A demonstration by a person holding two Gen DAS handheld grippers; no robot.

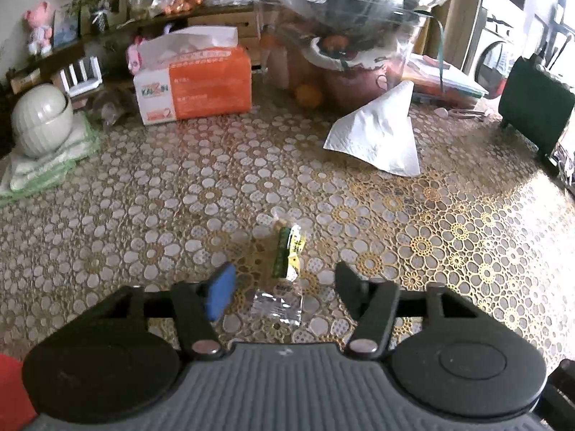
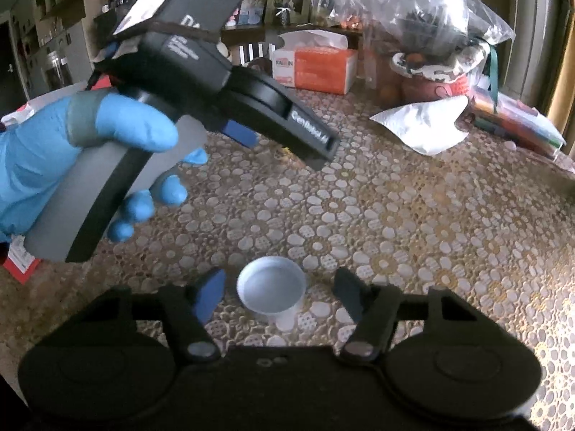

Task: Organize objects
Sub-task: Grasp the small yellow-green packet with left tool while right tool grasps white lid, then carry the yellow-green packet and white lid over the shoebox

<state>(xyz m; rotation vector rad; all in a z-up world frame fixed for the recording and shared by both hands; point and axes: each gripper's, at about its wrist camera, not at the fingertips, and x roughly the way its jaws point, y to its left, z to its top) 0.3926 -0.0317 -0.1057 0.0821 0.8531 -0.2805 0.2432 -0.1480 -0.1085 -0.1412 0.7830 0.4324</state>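
In the left wrist view my left gripper [image 1: 284, 283] is open, low over the patterned table. A small green and yellow snack wrapper [image 1: 289, 251] lies between and just ahead of its fingertips, with a crinkled silver foil wrapper [image 1: 276, 307] closer in. In the right wrist view my right gripper [image 2: 280, 287] is open around a small white plastic cup [image 2: 271, 289] standing on the table, without touching it. The left gripper [image 2: 287, 143], held by a blue-gloved hand [image 2: 39, 151], shows at the upper left of that view.
An orange tissue pack [image 1: 196, 82] and a white lidded pot [image 1: 39, 122] on folded cloths stand at the back left. A white paper napkin [image 1: 381, 136] lies at the back right. Plastic bags, an orange fruit [image 1: 309, 95] and a dark stand [image 1: 535, 107] crowd the far edge.
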